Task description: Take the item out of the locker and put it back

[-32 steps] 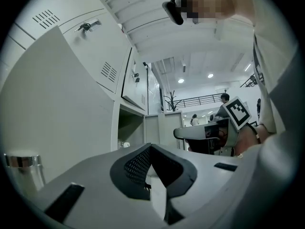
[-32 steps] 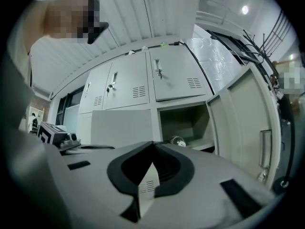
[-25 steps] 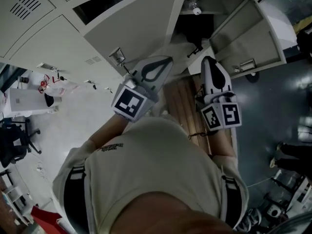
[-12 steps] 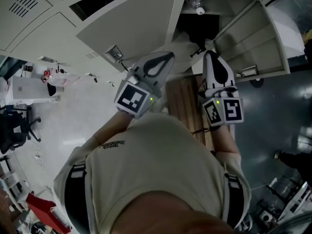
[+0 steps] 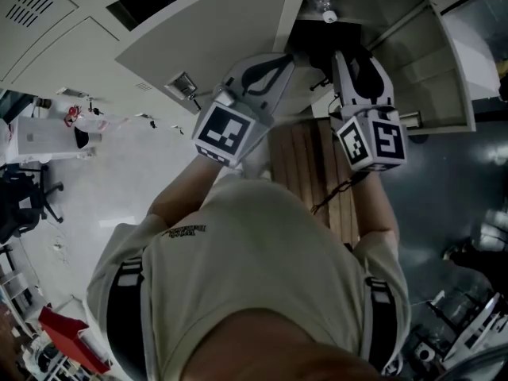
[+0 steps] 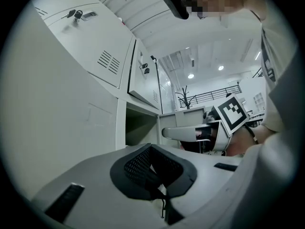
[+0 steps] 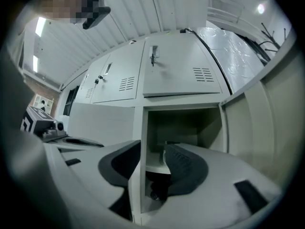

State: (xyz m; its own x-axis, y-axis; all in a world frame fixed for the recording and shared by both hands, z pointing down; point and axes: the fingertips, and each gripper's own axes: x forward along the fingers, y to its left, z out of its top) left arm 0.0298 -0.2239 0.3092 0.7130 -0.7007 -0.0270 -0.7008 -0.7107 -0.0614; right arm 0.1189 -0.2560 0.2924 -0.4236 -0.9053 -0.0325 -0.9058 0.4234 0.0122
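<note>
In the head view the locker (image 5: 401,50) stands with its door swung to the right, and its inside is dark. A clear bottle with a white cap (image 5: 321,5) lies at the compartment's far end. My right gripper (image 5: 355,54) reaches into the dark opening. Its jaws are opening, and the right gripper view (image 7: 152,168) shows nothing pressed between the pads. The compartment and the locker's front post (image 7: 137,175) show between them. My left gripper (image 5: 274,63) is shut on nothing, just left of the opening, with its pads together (image 6: 152,168).
A second locker door (image 5: 214,34) hangs open on the left, close to my left gripper. A wooden bench (image 5: 305,173) stands below the lockers. Closed lockers with keys (image 7: 153,56) sit above the open compartment. Desks and chairs stand far left (image 5: 32,173).
Both grippers have moved up toward the locker. The right gripper has entered the dark opening, and its jaws have parted.
</note>
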